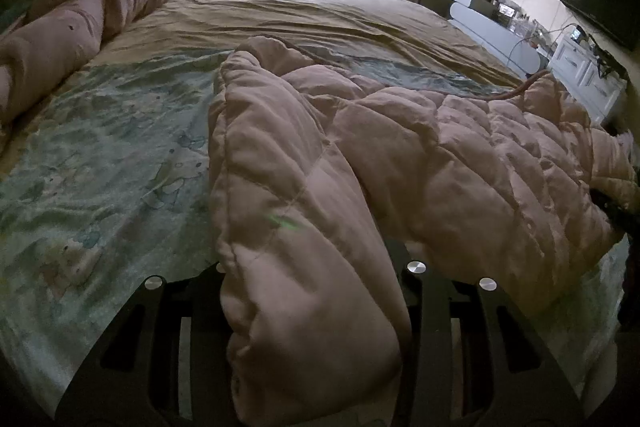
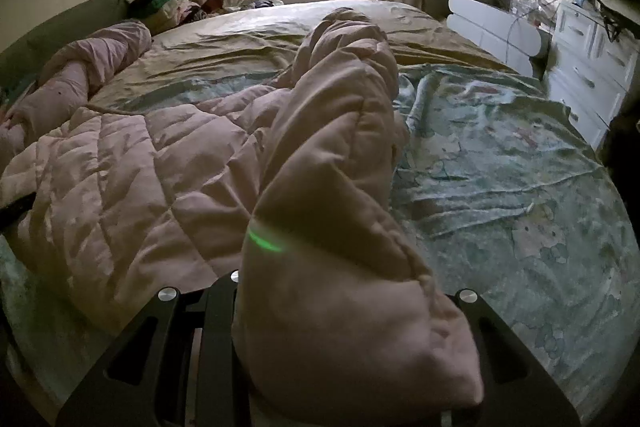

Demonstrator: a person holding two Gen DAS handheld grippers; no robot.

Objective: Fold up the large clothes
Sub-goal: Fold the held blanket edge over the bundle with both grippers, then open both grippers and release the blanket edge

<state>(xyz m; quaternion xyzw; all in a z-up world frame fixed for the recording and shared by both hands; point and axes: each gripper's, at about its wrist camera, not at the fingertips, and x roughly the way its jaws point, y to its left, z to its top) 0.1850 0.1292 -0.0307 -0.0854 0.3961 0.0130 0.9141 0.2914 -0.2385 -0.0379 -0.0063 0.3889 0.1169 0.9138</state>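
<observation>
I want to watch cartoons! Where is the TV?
The TV hangs on the wall at the right of both views, above the white drawers, across from the bed.

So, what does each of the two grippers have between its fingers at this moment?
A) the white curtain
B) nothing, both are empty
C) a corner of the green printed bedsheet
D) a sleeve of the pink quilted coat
D: in each wrist view a padded sleeve of the pink quilted coat runs straight into the gripper, the left gripper and the right gripper alike, while the bedsheet lies flat beneath.
</observation>
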